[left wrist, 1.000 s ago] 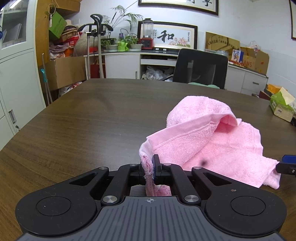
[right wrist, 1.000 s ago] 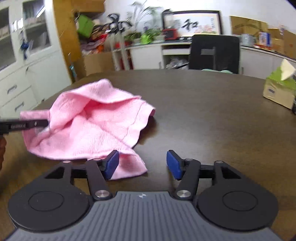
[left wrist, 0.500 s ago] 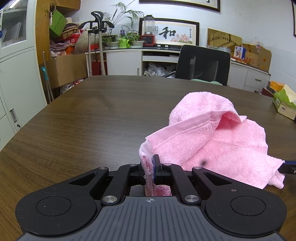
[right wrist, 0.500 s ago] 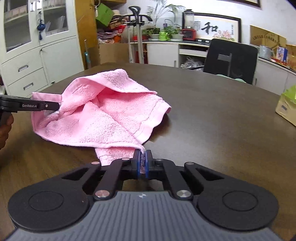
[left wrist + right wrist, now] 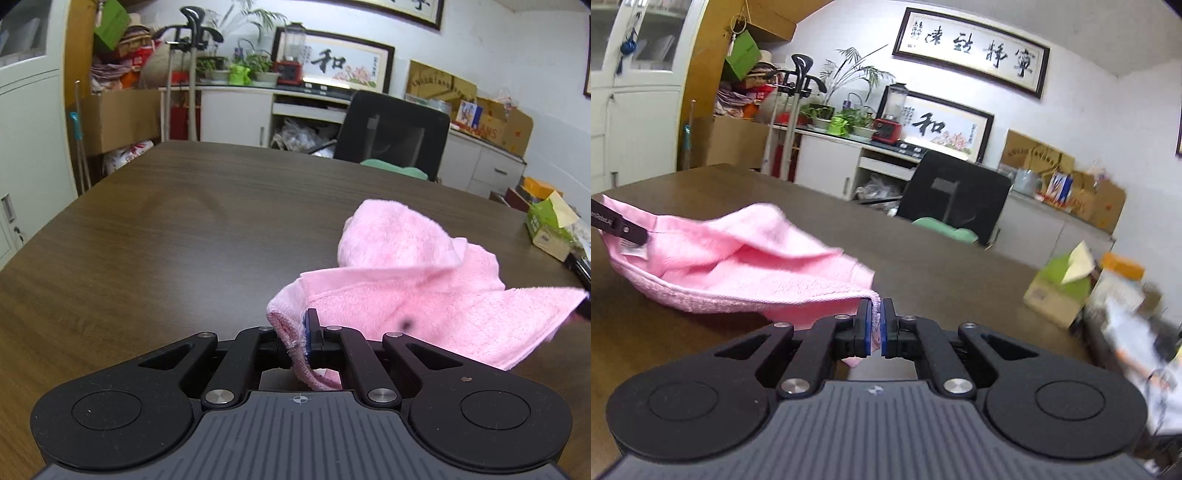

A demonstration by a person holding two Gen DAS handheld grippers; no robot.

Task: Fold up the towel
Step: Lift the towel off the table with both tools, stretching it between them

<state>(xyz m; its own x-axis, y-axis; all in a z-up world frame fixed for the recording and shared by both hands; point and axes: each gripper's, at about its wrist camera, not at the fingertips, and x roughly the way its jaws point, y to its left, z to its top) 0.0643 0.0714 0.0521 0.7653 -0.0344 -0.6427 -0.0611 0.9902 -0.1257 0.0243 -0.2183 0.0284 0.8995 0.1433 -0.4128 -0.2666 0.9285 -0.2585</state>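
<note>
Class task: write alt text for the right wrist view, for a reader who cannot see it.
The right gripper, black with blue pads, is shut on a corner of a crumpled pink terry towel, which sags toward the dark brown wooden table. At the far left the left gripper clamps the towel's other end. A black office chair stands behind the table.

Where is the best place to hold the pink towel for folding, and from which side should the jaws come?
At its hemmed corners, coming in level from the near edge. The pink towel is thin there and gives a straight edge. The left gripper and right gripper each pinch one such corner, jaws closed on the hem.
</note>
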